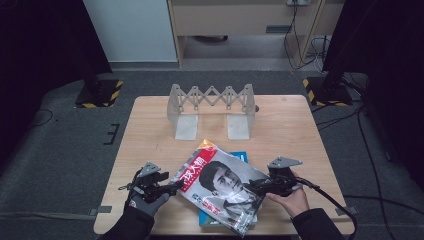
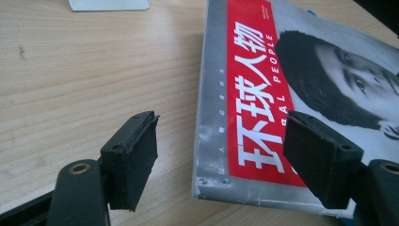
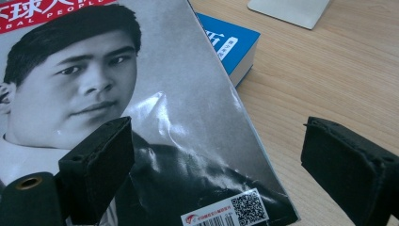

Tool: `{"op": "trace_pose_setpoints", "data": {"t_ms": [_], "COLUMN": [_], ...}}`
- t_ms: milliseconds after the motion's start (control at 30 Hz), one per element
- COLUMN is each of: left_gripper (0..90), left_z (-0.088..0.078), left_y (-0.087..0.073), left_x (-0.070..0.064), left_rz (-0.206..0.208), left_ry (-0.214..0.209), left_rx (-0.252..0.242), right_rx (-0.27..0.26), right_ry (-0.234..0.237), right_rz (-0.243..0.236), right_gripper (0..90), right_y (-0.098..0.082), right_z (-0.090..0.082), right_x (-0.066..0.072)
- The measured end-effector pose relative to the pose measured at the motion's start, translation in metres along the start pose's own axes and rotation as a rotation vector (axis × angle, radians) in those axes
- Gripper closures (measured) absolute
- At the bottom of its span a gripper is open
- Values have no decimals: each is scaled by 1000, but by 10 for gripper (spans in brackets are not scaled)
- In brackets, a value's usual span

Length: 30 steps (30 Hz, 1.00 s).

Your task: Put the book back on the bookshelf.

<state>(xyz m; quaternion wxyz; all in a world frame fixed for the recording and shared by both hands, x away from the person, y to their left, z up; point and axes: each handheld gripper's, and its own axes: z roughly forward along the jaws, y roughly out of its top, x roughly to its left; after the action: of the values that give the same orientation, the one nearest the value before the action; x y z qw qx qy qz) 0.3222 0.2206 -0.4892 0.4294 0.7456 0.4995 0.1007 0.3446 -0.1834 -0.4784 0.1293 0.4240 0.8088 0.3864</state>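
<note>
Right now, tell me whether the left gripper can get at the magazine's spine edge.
Probably yes. The left gripper stands open, its jaws straddling the spine corner of the magazine, one over bare table, one over the cover. Nothing lies between them and that edge.

One magazine (image 1: pixel 222 187), one blue book (image 1: pixel 240 156), one folding rack (image 1: pixel 212 107), two grippers

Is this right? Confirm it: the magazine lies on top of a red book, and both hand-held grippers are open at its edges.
Wrong colour only. The book under the magazine is blue, as the right gripper view shows. Both the left hand-held gripper and the right hand-held gripper are open at its edges.
</note>
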Motion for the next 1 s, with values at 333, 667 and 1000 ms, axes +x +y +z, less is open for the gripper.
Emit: {"op": "trace_pose_setpoints", "data": {"t_ms": [333, 667, 1000], "left_gripper": [218, 224, 320], "left_z": [9, 12, 3], "left_y": [-6, -6, -3], "left_x": [0, -7, -3], "left_rz": [-68, -73, -115], "left_ry": [-67, -110, -139], "left_rx": [39, 57, -1], "right_rx": [26, 24, 19], "right_ry": [15, 42, 52], "right_rz": [-3, 23, 34], "right_gripper": [102, 99, 98], "right_y": [-3, -6, -7], "right_z": [5, 9, 12], "right_x": [2, 1, 2]}}
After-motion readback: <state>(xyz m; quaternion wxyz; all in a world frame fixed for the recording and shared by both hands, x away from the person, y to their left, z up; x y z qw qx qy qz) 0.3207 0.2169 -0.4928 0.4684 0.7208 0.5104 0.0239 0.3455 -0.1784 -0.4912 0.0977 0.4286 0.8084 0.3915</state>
